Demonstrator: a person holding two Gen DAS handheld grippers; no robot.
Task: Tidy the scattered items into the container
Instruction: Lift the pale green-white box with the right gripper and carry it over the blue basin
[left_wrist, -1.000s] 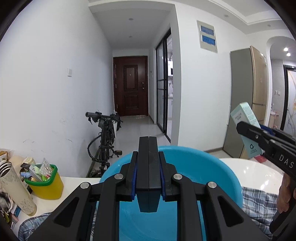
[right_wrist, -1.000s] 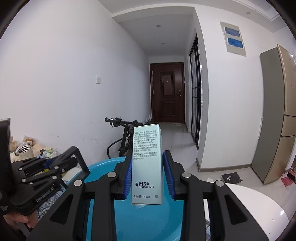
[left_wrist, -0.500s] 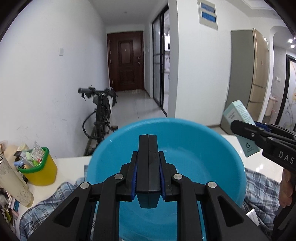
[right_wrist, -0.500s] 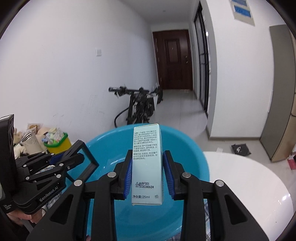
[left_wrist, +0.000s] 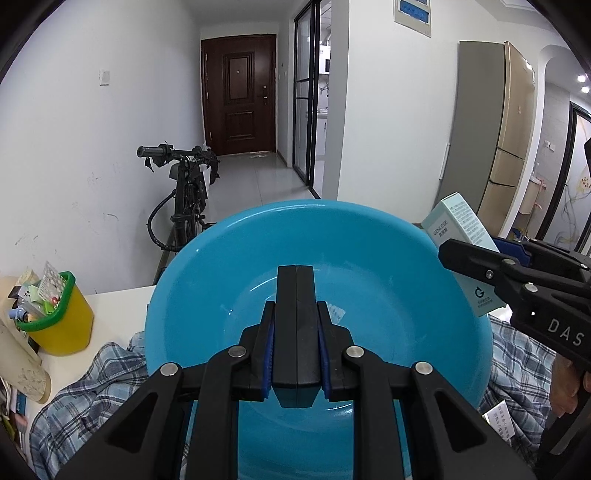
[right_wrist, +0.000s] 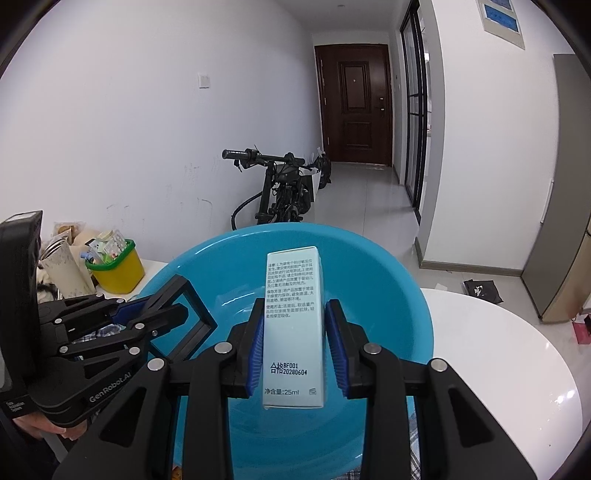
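Both hands have tipped down toward the blue basin (right_wrist: 369, 266), so the right gripper (right_wrist: 294, 332), clamped on the pale green carton (right_wrist: 293, 325), and the left gripper (left_wrist: 295, 328), clamped on a flat black object (left_wrist: 295, 325), now hang over its hollow, ready to release.

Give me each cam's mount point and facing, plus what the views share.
Left wrist: on the left gripper, angled down into the round blue plastic basin; its jaws grip a flat black item.
Right wrist: on the right gripper, facing the basin, clamping a pale green carton.
Shared: basin, carton, black bicycle, yellow tub, each other's gripper.
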